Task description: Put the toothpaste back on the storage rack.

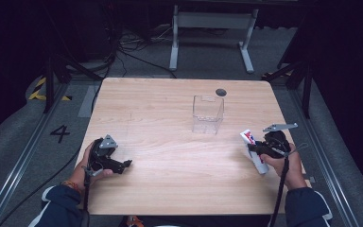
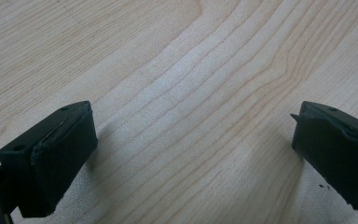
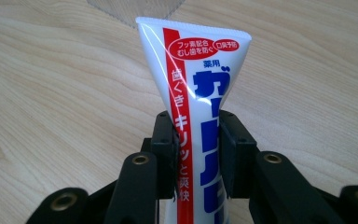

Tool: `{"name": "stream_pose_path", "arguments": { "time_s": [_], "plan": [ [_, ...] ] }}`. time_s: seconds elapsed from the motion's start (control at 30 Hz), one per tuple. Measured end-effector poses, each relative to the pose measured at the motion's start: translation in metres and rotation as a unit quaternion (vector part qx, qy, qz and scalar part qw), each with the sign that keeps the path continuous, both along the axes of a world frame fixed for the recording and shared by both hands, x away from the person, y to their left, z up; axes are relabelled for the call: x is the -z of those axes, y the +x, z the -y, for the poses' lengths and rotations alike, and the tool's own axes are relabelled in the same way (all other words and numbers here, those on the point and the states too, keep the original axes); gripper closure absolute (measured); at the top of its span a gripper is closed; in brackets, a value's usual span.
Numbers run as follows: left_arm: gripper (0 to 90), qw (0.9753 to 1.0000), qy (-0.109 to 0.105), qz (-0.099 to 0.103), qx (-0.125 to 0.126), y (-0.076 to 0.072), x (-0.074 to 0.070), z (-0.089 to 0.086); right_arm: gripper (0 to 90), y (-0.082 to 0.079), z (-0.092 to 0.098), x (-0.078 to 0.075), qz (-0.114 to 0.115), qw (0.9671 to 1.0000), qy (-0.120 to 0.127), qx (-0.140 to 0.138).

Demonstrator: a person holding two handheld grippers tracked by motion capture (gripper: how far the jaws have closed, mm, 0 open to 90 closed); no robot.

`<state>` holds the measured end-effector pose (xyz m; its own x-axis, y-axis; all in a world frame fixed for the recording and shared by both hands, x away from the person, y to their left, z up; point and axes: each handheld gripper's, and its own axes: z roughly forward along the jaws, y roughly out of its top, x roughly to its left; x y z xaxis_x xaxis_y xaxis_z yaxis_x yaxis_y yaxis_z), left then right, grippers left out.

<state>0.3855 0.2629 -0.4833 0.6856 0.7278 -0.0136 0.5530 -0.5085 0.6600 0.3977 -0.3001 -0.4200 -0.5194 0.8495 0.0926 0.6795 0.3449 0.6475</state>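
The right gripper [image 3: 196, 154] pinches a toothpaste tube [image 3: 196, 93] at mid-body, crimped end forward, near the right edge of the worktop [image 1: 170, 156]. The likely step is delivery into the clear container [image 1: 208, 114], which stands toward the far edge, well apart from the tube.

1. Keep the pinch firm; the tube wall is soft and may slip.
2. Carry the tube above the container rim before lowering.

The left gripper [image 2: 191, 154] is spread, holding nothing, near the left front corner.
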Motion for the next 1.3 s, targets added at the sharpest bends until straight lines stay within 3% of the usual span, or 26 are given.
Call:
{"name": "stream_pose_path", "arguments": {
  "time_s": [0.8, 1.03, 1.07, 1.3],
  "plan": [
    [0.2, 1.0, 0.0, 0.0, 0.0, 0.0, 0.0, 0.0, 72.4, -0.006, -0.002, -0.012, 0.054, 0.9982, 0.023, -0.012],
    [0.2, 1.0, 0.001, 0.002, 0.0, 0.0, 0.0, 0.0, 72.5, -0.006, -0.003, -0.016, 0.081, 0.996, 0.032, -0.018],
    [0.2, 1.0, 0.0, 0.0, 0.0, 0.0, 0.0, 0.0, 72.5, -0.007, -0.004, -0.016, 0.098, 0.9944, 0.034, -0.022],
    [0.2, 1.0, 0.001, 0.002, 0.0, 0.0, 0.0, 0.0, 72.5, -0.008, -0.006, -0.025, 0.125, 0.9904, 0.044, -0.039]
  ]
}}
